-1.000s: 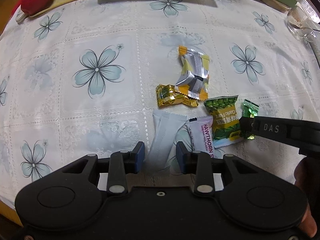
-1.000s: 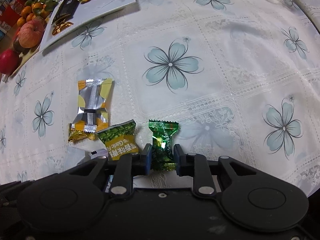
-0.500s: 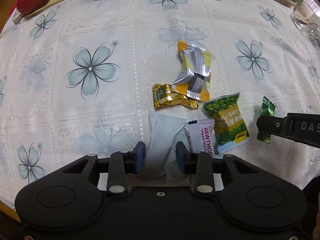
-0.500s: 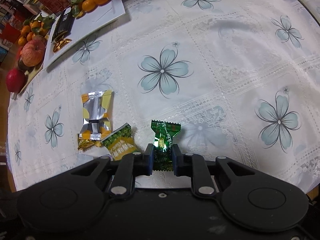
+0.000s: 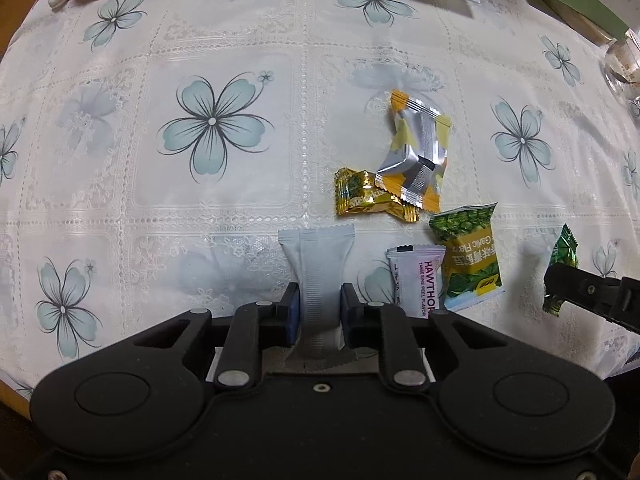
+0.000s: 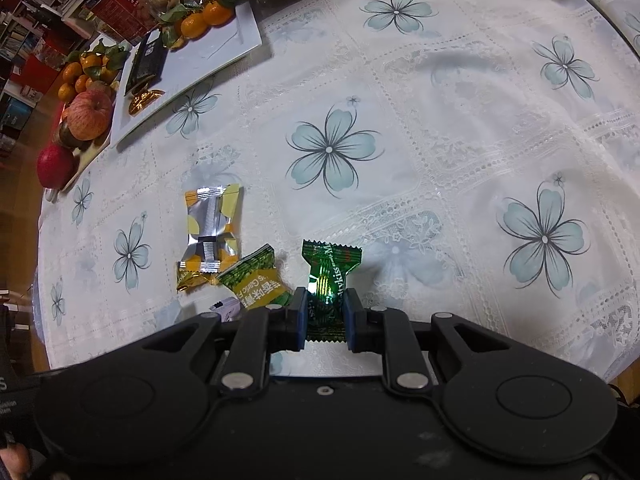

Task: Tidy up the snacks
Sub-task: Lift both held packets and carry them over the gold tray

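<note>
My left gripper (image 5: 319,308) is shut on a white snack packet (image 5: 318,264) and holds it above the flowered tablecloth. My right gripper (image 6: 325,312) is shut on a green candy (image 6: 329,276), lifted off the cloth; the candy also shows in the left wrist view (image 5: 563,256). On the cloth lie a silver-yellow packet (image 5: 418,160), a gold candy (image 5: 370,198), a green garlic-pea packet (image 5: 470,256) and a pink hawthorn packet (image 5: 418,280).
A white tray (image 6: 208,60) with a dark bar, a gold candy and tangerines stands at the far left. A fruit board with an apple (image 6: 89,114) is beside it. A glass (image 5: 624,68) stands at the right.
My left gripper closed on the white packet and lifted it. My right gripper rose and moved right with the green candy, away from the pile.
</note>
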A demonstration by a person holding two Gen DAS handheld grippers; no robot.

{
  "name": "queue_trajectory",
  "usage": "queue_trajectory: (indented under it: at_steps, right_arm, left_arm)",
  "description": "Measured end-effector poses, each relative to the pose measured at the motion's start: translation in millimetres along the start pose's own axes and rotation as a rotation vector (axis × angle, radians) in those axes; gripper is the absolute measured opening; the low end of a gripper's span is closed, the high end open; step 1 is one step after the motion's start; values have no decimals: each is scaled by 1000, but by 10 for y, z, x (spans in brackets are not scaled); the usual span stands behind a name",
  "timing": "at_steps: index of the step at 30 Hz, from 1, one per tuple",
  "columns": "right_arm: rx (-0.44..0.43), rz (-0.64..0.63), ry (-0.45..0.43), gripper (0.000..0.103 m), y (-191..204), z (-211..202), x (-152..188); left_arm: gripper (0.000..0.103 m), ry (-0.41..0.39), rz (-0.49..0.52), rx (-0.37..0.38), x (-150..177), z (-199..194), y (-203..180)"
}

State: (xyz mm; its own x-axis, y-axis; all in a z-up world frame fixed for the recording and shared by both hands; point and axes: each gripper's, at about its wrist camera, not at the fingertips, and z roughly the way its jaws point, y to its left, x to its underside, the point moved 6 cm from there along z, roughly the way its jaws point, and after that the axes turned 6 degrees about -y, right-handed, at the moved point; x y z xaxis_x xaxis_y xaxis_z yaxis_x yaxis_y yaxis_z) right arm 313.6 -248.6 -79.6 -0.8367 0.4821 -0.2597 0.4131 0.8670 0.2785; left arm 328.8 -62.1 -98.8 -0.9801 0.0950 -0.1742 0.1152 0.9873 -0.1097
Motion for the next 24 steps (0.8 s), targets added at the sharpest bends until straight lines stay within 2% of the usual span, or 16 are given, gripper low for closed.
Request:
queue_trajectory:
  at_steps: [7, 15, 19, 24]
  right_arm:
    - [-39, -21, 6, 20, -28, -143, 114]
    - [-76, -13, 9, 20, -59, -303, 357]
    - [-119, -24, 3, 20, -14, -437, 572]
    - [-161, -69, -13, 20, 20, -584, 999]
  left_arm:
    - [27, -16, 10, 14, 111, -199, 60]
    - [27, -87, 13, -4, 411, -487, 103]
    - [27, -144, 18, -5, 673, -674, 148]
    - [27, -148, -13, 26, 1123, -746, 218]
